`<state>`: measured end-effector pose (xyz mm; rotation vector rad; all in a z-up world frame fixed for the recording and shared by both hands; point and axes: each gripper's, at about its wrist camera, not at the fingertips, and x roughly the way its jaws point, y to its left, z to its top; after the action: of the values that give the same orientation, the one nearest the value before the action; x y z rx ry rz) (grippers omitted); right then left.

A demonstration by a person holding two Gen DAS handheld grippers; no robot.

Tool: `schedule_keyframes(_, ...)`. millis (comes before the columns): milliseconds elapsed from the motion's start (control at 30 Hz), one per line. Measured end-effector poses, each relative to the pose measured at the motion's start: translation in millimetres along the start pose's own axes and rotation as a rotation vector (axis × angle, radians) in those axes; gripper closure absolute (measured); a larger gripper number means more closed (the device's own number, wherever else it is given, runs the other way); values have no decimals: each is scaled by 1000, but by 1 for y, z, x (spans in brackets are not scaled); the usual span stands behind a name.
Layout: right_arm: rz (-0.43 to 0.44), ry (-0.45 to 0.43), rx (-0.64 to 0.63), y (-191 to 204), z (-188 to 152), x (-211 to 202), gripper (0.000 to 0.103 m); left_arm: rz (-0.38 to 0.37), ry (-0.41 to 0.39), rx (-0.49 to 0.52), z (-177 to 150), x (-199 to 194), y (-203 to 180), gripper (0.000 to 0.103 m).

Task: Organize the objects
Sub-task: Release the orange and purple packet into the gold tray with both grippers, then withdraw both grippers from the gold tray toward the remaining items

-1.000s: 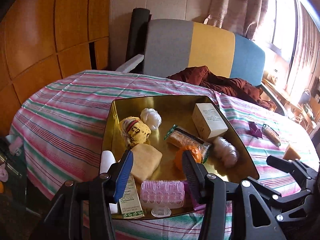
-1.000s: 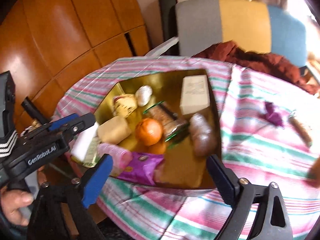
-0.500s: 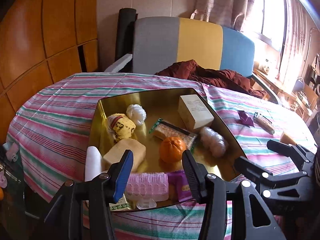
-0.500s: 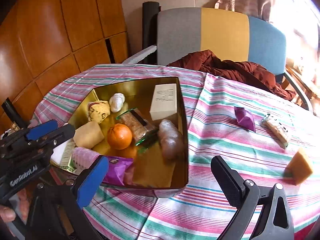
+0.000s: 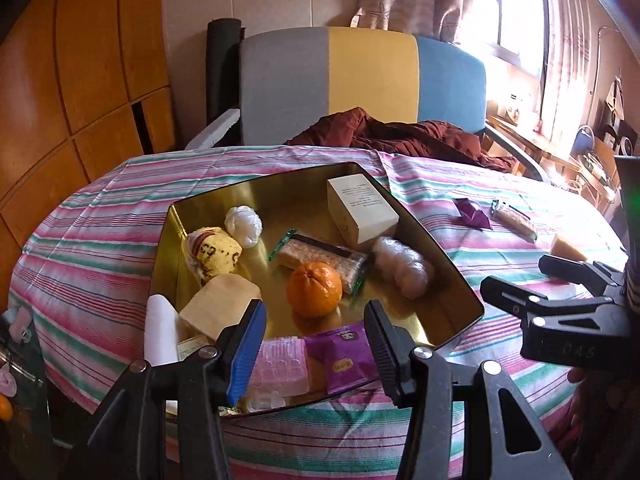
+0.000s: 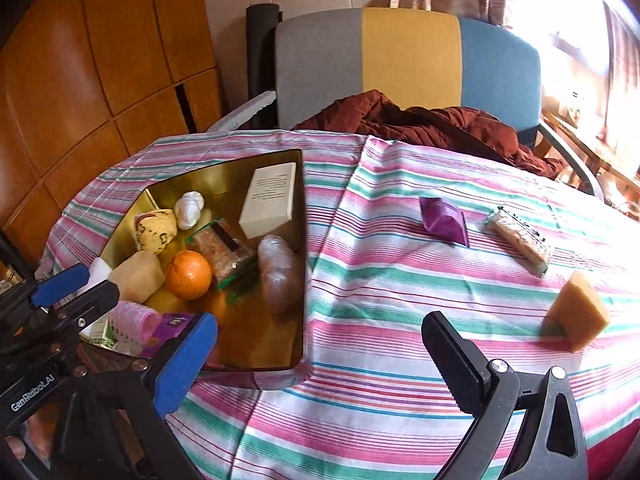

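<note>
A tray (image 6: 298, 280) is sitting on the left part of the table (image 6: 360, 380), holding an orange (image 6: 189, 274), a box (image 6: 269, 200) behind it and a snack bar (image 6: 224, 249) between them. Right of the tray, a pouch (image 6: 444, 221), a wrapped bar (image 6: 520, 239) and a sponge (image 6: 578, 310) are lying on the table.

The left gripper (image 6: 68, 280), seen at the lower left of the right wrist view, carries the white lettering "GenRobot.AI" on its black body. The cream box (image 5: 362, 208) in the gold tray (image 5: 448, 280) bears lines of small print too fine to read, and the purple sachet (image 5: 346, 354) shows a gold emblem that cannot be made out.
</note>
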<state>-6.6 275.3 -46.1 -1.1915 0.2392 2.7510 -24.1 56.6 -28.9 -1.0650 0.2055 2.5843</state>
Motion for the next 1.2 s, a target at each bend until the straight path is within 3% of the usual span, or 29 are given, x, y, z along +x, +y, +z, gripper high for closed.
schedule_keyframes(467,-130,53,121,-74,-2,3,0,-48,37,43,-5,7,-20,52)
schedule_keyframes(867,-264,3,308,-191,20,-30,0,-89,50,85,1,10,-38,52)
schedule_keyframes(1100,-331,-69,477,-260,16,-33,0,-141,47,124,17,13,-63,52)
schedule_keyframes(1200,-338,-54,581,-280,6,-27,0,-166,43,143,26,16,-77,51)
